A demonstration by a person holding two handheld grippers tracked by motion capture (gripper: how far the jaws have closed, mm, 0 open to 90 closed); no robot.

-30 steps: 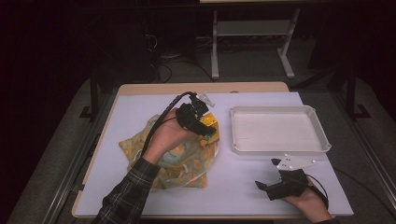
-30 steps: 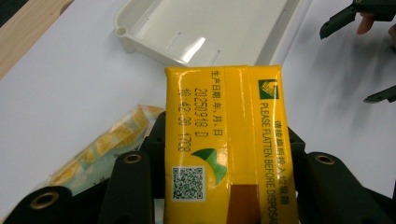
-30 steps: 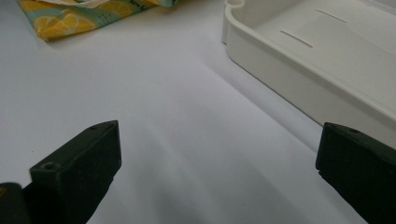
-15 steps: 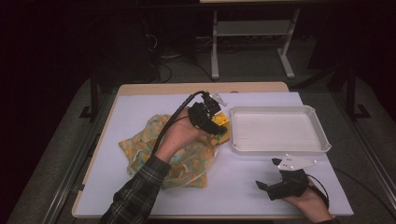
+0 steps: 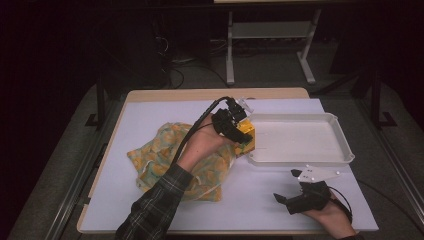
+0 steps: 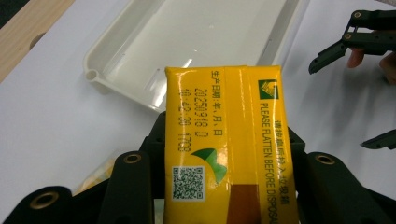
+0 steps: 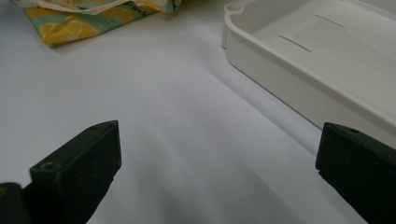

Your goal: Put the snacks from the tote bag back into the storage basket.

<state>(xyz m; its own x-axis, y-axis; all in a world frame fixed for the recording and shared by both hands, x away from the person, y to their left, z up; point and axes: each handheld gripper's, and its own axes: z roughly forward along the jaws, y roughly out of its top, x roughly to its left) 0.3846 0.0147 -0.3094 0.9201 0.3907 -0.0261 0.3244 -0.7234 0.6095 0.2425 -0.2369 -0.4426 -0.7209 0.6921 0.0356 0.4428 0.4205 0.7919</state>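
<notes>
Yellow carton [image 6: 229, 149] is clamped between the jaws of the left gripper [image 5: 235, 127] and held over the near-left corner of the white tray [image 5: 345, 150], just beside its rim; it is not yet set down. Judged from this, pickup is done and placement in the tray appears to remain. The patterned cloth bag [image 5: 165, 155] lies left of the tray on the table [image 5: 150, 115]. Compared with 1 s ago, the left gripper and carton have travelled from above the bag toward the tray. The right gripper [image 5: 300, 197] rests in front of the tray, jaws spread wide, empty, unchanged.
</notes>
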